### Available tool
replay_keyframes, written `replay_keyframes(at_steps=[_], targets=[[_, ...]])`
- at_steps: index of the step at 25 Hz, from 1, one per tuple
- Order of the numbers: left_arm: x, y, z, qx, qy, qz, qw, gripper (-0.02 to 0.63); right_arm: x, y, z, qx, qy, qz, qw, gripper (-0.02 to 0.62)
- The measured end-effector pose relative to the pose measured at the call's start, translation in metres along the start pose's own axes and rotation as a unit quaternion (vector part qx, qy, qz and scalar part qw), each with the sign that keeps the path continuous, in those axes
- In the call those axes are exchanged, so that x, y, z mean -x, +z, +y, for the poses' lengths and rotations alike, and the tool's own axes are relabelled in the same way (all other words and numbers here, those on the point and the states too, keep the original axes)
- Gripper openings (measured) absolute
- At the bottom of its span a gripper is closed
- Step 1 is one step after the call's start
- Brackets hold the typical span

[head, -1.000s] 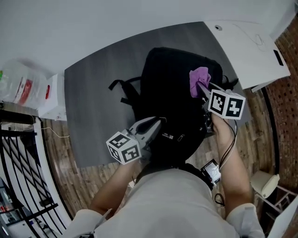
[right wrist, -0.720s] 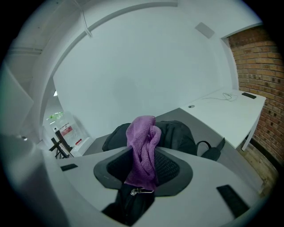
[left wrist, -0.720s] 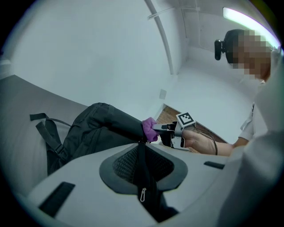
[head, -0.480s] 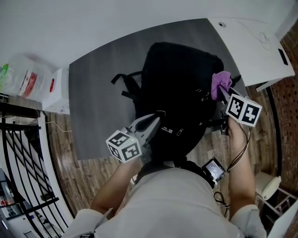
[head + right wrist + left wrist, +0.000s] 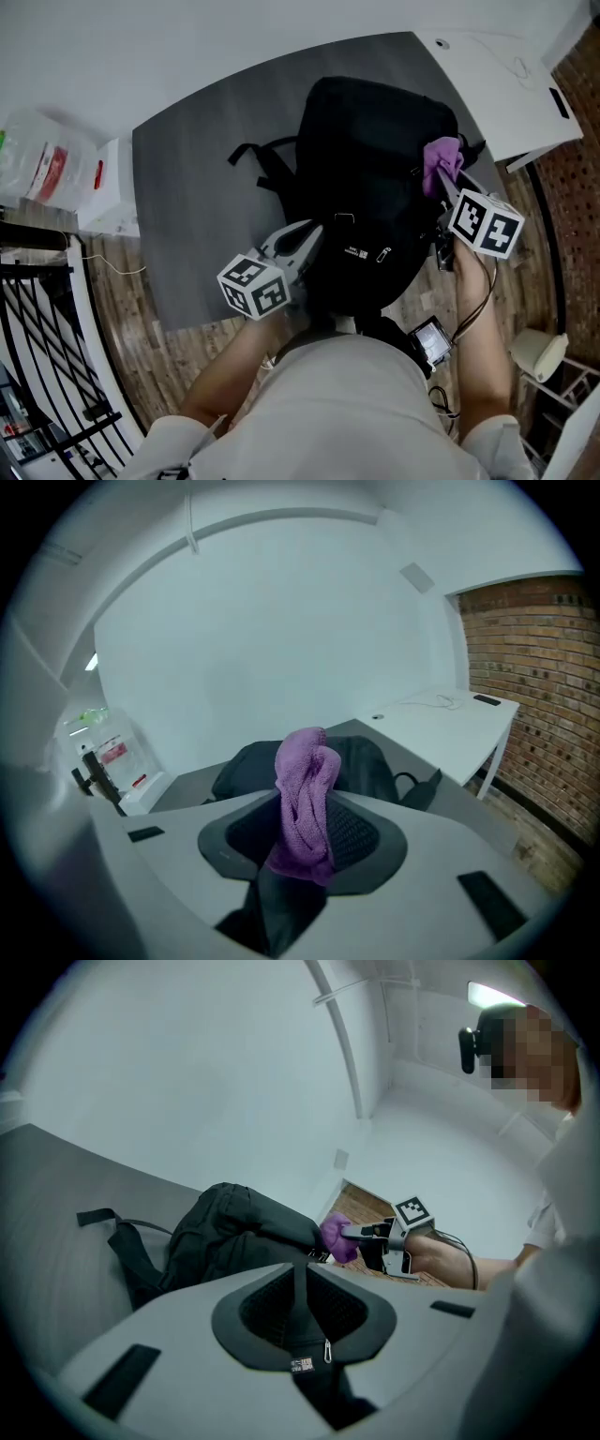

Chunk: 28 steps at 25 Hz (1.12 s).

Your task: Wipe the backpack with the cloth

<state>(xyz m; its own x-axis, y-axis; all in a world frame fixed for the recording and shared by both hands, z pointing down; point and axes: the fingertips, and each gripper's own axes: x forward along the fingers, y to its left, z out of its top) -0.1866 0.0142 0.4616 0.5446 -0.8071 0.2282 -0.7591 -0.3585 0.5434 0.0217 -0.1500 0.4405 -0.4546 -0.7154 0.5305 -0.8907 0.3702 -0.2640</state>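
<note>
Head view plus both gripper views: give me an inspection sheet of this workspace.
Surface: dark grey tabletop, with the backpack lying on it.
Job's things: black backpack lying flat; purple cloth bunched at its edge on the right gripper's side.
Clutter: plastic bag and white box beside the table; small screen device at the person's waist.
Grippers: left gripper shut on backpack fabric; right gripper shut on the cloth.
Cables: cable along the right forearm; thin cord on the floor.
Surroundings: white desk, wooden floor, brick wall, black railing.
</note>
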Motion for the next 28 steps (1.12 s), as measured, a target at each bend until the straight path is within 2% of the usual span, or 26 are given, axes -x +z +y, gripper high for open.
replay_keyframes(at_steps=[9, 15, 19, 22, 24, 28], targets=[[0.03, 0.003, 0.026, 0.006, 0.012, -0.019, 0.9997, 0.029, -0.048, -0.049, 0.156, 0.067, 0.103, 0.053, 0.991, 0.14], [0.066, 0.002, 0.065, 0.016, 0.049, -0.025, 0.9984, 0.029, -0.082, -0.082, 0.228, 0.111, 0.133, 0.09, 0.981, 0.14], [0.081, -0.004, 0.087, 0.024, 0.066, -0.018, 0.9974, 0.029, -0.106, -0.106, 0.248, 0.141, 0.128, 0.121, 0.974, 0.14], [0.083, -0.008, 0.096, 0.029, 0.072, -0.01, 0.997, 0.029, -0.117, -0.117, 0.245, 0.153, 0.115, 0.137, 0.972, 0.14], [0.078, -0.008, 0.095, 0.032, 0.064, -0.007, 0.9974, 0.029, -0.119, -0.117, 0.235, 0.152, 0.106, 0.138, 0.973, 0.14], [0.06, -0.006, 0.079, 0.028, 0.034, 0.0, 0.999, 0.029, -0.11, -0.106, 0.215, 0.116, 0.106, 0.12, 0.98, 0.14]])
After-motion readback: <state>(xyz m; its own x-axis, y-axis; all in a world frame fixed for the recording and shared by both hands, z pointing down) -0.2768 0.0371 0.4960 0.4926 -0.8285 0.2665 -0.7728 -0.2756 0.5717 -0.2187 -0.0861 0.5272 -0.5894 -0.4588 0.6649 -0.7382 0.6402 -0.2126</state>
